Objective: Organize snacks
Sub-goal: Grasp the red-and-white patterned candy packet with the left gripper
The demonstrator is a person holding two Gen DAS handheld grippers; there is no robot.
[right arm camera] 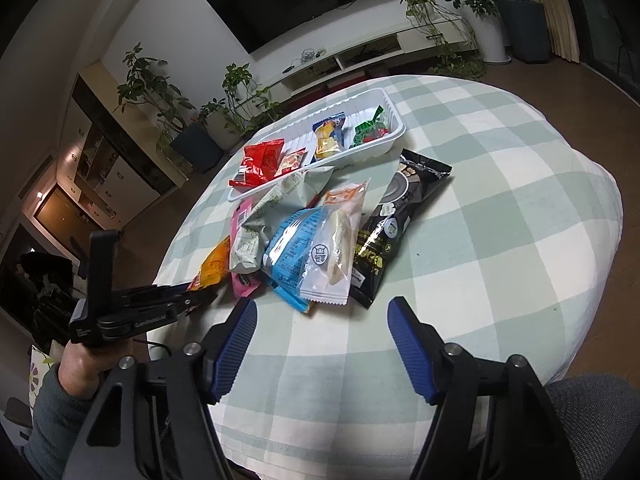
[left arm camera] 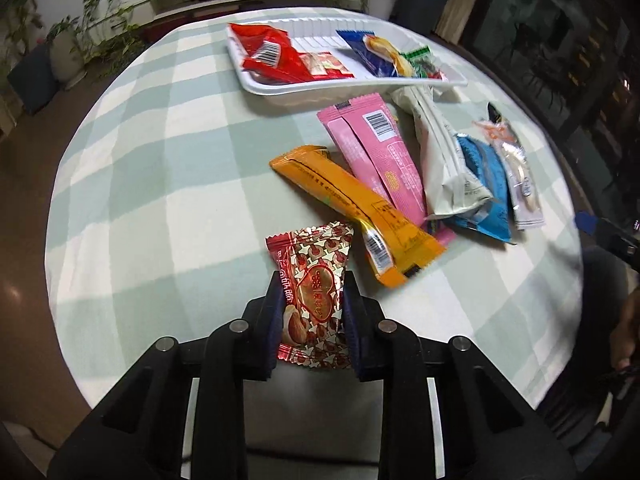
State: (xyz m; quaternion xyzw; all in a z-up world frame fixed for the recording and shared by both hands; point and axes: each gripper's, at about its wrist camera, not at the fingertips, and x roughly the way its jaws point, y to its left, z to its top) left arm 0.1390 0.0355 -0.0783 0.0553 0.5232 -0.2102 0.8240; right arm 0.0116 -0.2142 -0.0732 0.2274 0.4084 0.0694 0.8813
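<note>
The left gripper (left arm camera: pixel 310 292) jaws are clamping a red-and-gold candy packet (left arm camera: pixel 311 280) lying on the checked counter (left arm camera: pixel 160 200). The right gripper (right arm camera: pixel 322 344) jaws are standing wide apart, holding nothing, near the loose snack pile (right arm camera: pixel 308 240). The white tray (left arm camera: pixel 280 88) beyond is holding red packets (left arm camera: pixel 272 54), a blue-and-yellow packet (left arm camera: pixel 376 56) and a green one (left arm camera: pixel 420 64).

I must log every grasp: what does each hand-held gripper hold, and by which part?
Left hand-held gripper: red-and-gold snack packet, pinched across its lower half. Right hand-held gripper: nothing.
</note>
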